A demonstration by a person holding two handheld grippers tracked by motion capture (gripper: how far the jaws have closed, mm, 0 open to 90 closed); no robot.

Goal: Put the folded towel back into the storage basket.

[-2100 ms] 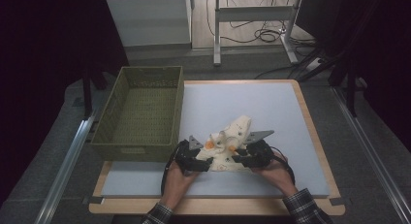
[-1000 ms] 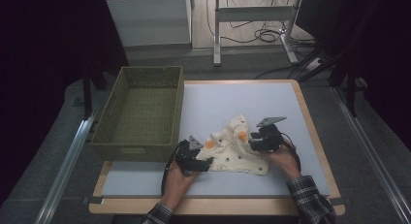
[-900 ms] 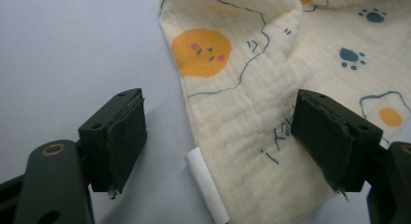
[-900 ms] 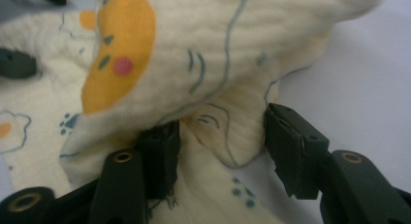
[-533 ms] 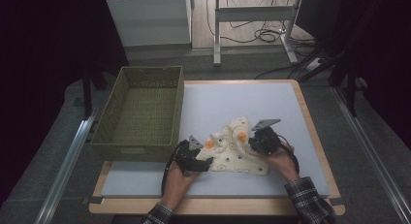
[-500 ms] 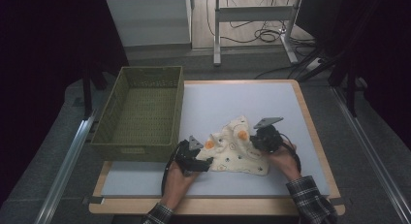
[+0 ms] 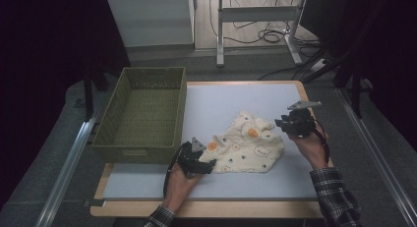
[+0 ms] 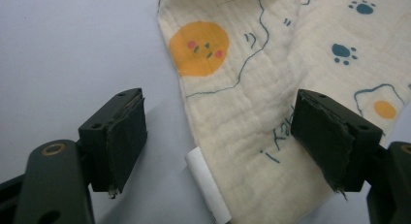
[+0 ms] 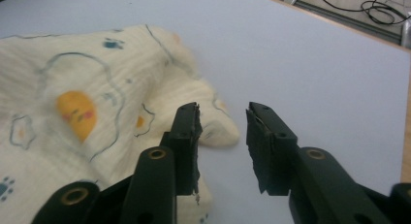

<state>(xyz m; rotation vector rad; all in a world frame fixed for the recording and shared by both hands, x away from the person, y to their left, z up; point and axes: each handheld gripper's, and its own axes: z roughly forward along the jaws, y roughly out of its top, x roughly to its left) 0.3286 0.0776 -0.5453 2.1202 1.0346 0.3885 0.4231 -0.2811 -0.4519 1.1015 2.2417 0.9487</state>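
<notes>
left gripper (image 7: 205, 164) low at cloth (image 7: 248, 146) edge, jaws spread; right gripper (image 7: 282, 124) lifted beside cloth, jaws just opening, nothing between.

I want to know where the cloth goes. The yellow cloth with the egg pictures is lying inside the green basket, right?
Not quite. The yellow cloth with the egg pictures lies on the white table mat, beside the green basket, not inside it. The high view shows nothing in the basket.

Cloth (image 7: 248, 144) right of basket (image 7: 142, 114)
</notes>
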